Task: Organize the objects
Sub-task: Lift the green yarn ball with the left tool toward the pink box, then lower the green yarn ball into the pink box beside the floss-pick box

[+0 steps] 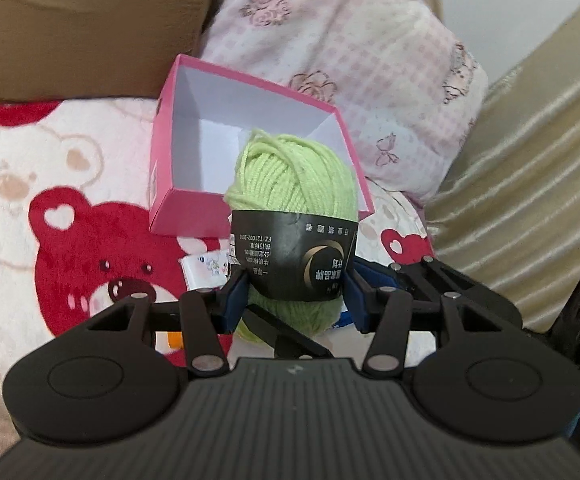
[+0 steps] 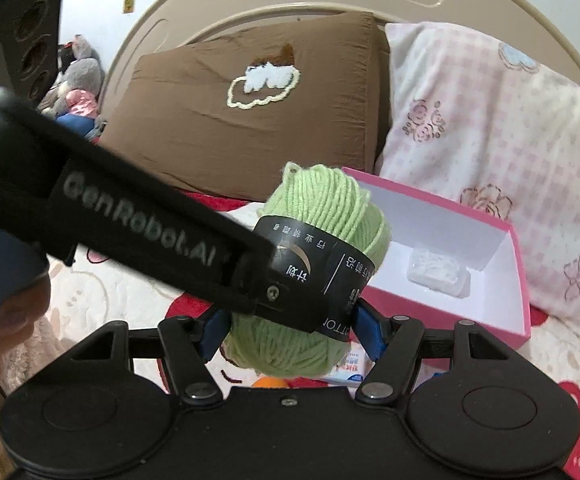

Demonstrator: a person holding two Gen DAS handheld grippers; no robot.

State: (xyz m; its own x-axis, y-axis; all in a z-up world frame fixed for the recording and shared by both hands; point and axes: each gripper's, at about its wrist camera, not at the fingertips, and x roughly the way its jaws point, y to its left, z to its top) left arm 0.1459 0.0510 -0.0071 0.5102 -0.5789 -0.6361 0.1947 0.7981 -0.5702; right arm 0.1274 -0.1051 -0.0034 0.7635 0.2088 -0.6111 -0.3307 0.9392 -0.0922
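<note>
- The left tongs (image 1: 296,292) are clamped on the green yarn skein (image 1: 290,176). Both blue pads press the black paper band, probably because the band is firmer to hold than loose strands.
- The right tongs (image 2: 290,332) flank the same skein low down, with pads at 9 and 3 o'clock. Whether they pinch or merely bracket it I cannot tell. It looks like a handover or a two-sided steadying.
- The skein is held off the bed, upright, just short of the pink box (image 1: 158,184) at 12 o'clock in the left view, so that is probably where it goes.
- The box lies open-topped on the bear blanket (image 1: 70,240) and holds one white packet (image 2: 438,272) toward its right end, leaving room.
- A small carton (image 2: 350,368) and an orange thing (image 2: 270,383) lie beneath at 6 o'clock, seemingly not yet sorted.
</note>
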